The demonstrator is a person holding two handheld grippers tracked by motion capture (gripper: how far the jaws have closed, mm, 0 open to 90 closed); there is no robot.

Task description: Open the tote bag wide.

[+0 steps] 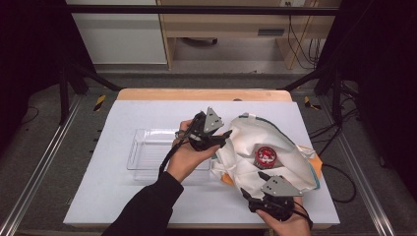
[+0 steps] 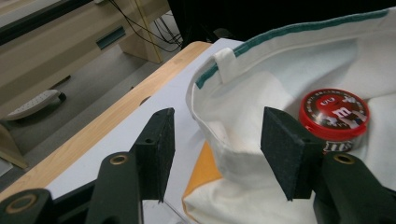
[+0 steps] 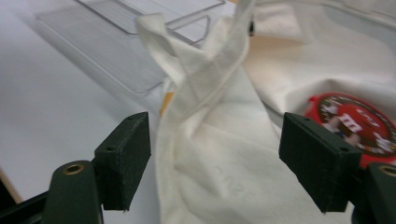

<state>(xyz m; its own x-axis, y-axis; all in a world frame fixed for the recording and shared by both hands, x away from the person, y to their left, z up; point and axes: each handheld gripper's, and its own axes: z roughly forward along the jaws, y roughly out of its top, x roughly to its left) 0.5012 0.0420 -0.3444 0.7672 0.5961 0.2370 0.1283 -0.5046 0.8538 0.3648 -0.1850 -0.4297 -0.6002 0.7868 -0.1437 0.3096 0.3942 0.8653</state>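
A white cloth bag (image 1: 275, 142) with a green-trimmed rim and an orange patch lies crumpled on the right half of the table. On it rests a round red candy tin (image 1: 266, 155). My left gripper (image 1: 225, 138) sits at the bag's left edge, and in the left gripper view (image 2: 217, 135) its jaws stand apart with the bag's rim (image 2: 280, 70) and the tin (image 2: 334, 114) just beyond them. My right gripper (image 1: 252, 183) is at the bag's near edge. There, too, the jaws (image 3: 215, 149) stand apart, over a cloth fold (image 3: 219, 116) that the pads do not press, with the tin (image 3: 355, 123) to the right.
A clear plastic tray (image 1: 147, 147) lies left of the bag, partly under my left hand. A white sheet (image 1: 123, 196) covers the table, with a wooden strip (image 1: 196, 94) along the far edge. Dark frame posts and cables stand around the table.
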